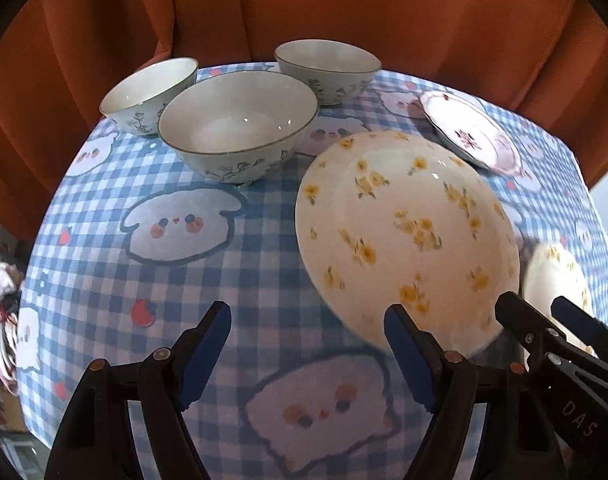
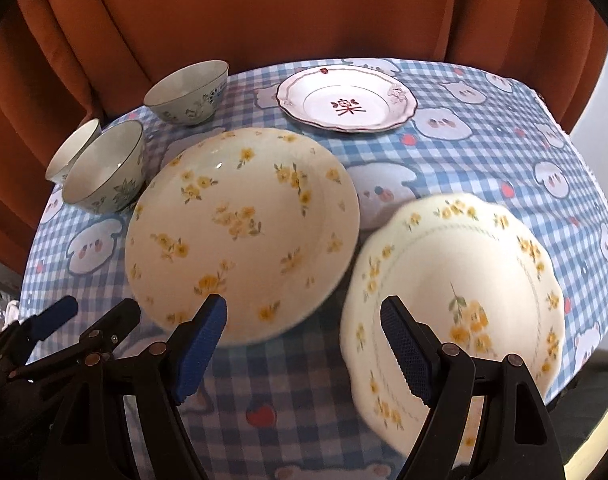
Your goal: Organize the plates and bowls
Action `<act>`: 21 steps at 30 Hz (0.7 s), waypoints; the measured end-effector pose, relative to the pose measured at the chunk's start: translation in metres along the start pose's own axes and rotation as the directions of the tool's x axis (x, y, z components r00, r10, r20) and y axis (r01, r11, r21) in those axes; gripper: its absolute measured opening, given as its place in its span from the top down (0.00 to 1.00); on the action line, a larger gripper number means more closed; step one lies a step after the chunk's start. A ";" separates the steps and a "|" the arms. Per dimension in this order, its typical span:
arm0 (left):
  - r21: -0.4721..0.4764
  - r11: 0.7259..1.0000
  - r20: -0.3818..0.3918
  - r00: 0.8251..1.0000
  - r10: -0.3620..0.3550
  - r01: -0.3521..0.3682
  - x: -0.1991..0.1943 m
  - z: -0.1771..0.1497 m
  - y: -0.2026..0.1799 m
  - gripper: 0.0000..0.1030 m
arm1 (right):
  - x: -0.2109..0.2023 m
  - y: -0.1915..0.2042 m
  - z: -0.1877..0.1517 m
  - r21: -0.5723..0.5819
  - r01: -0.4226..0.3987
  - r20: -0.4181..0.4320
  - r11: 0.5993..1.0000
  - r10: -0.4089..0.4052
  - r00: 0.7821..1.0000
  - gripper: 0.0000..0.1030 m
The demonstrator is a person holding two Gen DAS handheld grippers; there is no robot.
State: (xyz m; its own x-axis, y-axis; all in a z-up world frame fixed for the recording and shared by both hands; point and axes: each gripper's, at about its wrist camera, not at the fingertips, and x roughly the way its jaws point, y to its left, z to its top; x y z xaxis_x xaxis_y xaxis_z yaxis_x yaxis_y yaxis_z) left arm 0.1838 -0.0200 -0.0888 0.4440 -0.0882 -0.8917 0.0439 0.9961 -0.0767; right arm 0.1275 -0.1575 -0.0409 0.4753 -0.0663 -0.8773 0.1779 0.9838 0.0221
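Note:
Three pale green floral bowls stand at the back left: a large one (image 1: pixel 240 128) (image 2: pixel 104 168), one (image 1: pixel 148 92) (image 2: pixel 72 152) behind it to the left, and one (image 1: pixel 328 68) (image 2: pixel 188 92) farther back. A round plate with yellow flowers (image 1: pixel 408 232) (image 2: pixel 240 232) lies mid-table. To its right lies a scalloped yellow-flower plate (image 1: pixel 556 276) (image 2: pixel 456 300). A pink plate with a red mark (image 1: pixel 468 132) (image 2: pixel 348 98) lies at the back. My left gripper (image 1: pixel 308 340) (image 2: pixel 98 312) hovers open at the round plate's near-left rim. My right gripper (image 2: pixel 304 336) (image 1: pixel 536 304) hovers open over the gap between the two yellow plates. Neither holds anything.
A blue checked tablecloth with cartoon faces (image 1: pixel 184 232) (image 2: pixel 484 152) covers the table. An orange curtain (image 1: pixel 344 12) (image 2: pixel 264 12) hangs close behind the far edge. Patterned fabric (image 1: pixel 0 300) lies below the table's left edge. Bare cloth shows in front of the bowls.

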 end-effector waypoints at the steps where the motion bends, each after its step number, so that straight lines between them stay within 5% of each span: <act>1: -0.012 1.000 0.003 1.000 0.003 -0.003 0.003 0.004 0.000 0.23 | 0.004 -0.001 0.005 -0.004 -0.007 0.000 1.000 0.007 1.000 0.20; 21: -0.085 0.994 -0.067 0.996 0.063 -0.068 0.068 0.045 -0.032 0.32 | 0.092 -0.018 0.078 -0.037 -0.064 -0.081 0.997 0.061 0.995 0.22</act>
State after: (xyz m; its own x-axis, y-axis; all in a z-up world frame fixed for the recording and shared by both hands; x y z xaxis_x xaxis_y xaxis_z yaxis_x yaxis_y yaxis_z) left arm 0.2526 -0.0580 -0.1270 0.3847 -0.0250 -0.9227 -0.0629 0.9966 -0.0532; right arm 0.2355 -0.1947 -0.0845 0.4141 0.0076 -0.9102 0.1147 0.9916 0.0605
